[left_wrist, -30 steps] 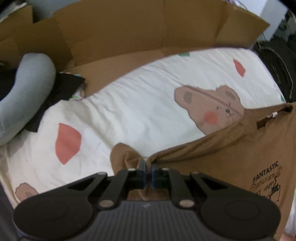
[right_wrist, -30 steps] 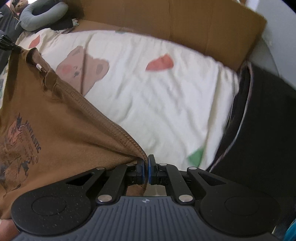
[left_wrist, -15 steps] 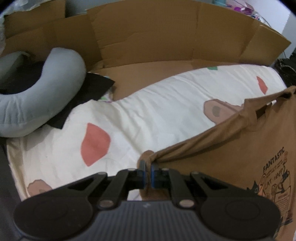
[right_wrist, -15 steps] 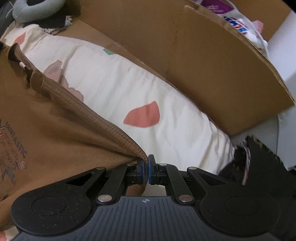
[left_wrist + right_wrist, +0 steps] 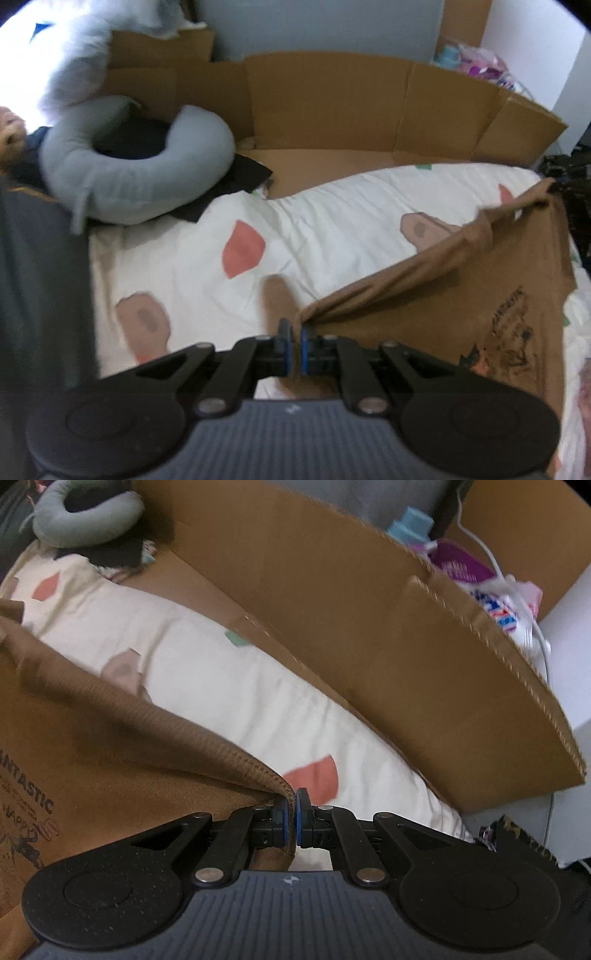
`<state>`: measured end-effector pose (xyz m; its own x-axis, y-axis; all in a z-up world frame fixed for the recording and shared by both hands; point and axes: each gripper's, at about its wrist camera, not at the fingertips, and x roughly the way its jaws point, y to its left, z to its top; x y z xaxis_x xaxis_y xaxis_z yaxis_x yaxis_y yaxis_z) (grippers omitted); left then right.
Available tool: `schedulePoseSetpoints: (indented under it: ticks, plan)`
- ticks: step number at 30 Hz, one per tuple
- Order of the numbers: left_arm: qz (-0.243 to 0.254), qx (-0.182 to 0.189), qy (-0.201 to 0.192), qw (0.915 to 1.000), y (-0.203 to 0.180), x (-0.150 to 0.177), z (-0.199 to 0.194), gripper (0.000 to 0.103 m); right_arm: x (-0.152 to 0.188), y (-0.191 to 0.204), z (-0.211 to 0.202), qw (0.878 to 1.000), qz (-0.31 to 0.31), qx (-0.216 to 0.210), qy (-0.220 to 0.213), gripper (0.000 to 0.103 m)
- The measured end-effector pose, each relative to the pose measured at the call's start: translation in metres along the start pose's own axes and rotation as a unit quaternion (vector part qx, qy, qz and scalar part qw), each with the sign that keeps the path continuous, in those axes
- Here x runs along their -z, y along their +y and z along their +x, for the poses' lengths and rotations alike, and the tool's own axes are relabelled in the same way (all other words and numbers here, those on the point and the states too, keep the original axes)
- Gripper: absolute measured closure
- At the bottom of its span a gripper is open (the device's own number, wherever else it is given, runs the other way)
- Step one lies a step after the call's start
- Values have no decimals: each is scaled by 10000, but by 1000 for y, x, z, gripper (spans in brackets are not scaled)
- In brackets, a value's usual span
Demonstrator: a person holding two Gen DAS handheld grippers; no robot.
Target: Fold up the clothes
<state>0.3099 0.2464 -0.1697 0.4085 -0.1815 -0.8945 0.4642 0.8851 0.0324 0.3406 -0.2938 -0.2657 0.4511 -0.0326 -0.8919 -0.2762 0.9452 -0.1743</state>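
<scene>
Brown T-shirt (image 5: 461, 295) hangs stretched between my two claws above the bed, its printed front facing me. My left claw (image 5: 294, 341) is pressed together on a bunched corner of the shirt at 6 o'clock in its view; a loose flap of brown cloth pokes up just past the pads. My right claw (image 5: 294, 819) is likewise pinching the ribbed hem at the shirt's other end, the fabric rolling over the left pad.

Below the shirt lies a cream bedsheet (image 5: 332, 221) printed with red patches and brown bear faces. At 10 o'clock in the left view, a grey U-shaped pillow (image 5: 136, 177) rests on dark clothing (image 5: 236, 181) at the sheet's far corner. A cardboard wall (image 5: 325, 99) runs along the far side of the bed from 11 to 2 o'clock, folded at its seams; in the right view it crosses close by from 12 to 3 o'clock. Behind it at 1 o'clock sit a purple packet (image 5: 461, 566), a blue-capped item and a white cable (image 5: 495, 561). A dark mat edge (image 5: 517, 834) shows at 4 o'clock.

On the shirt's print I can read "ANTASTIC" and "HAPPY" (image 5: 27, 805) over a small cartoon figure. The packet's lettering is too blurred to read.
</scene>
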Motion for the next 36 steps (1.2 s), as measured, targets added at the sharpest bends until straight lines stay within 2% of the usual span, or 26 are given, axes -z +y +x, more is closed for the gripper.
schedulePoseSetpoints:
  ticks: [7,12,16,24,31,36]
  plan:
    - [-102,-124,-142,9998,-20,22,-64,98,-11,12,-31,9997,-23,-56,-253,102]
    - [-313,-111,-215,9992,-17,27,-74,98,-14,19,-44,9993,-128,-47,-337,102]
    - [-369,-94,-166,9991,-14,26,-48,98,-13,17,-35,9996,-127,-17,-258,102]
    - [-413,10,-4,9991,-7,10,30,98,-12,11,8,9999,-110,-2,84,102]
    - [-515,-103,10,9986,7,-15,92,98,-18,13,48,9991,-219,60,362,102]
    - [-577,-251,143,9979,18,-20,127,98,-25,13,75,9980,-301,191,523,102]
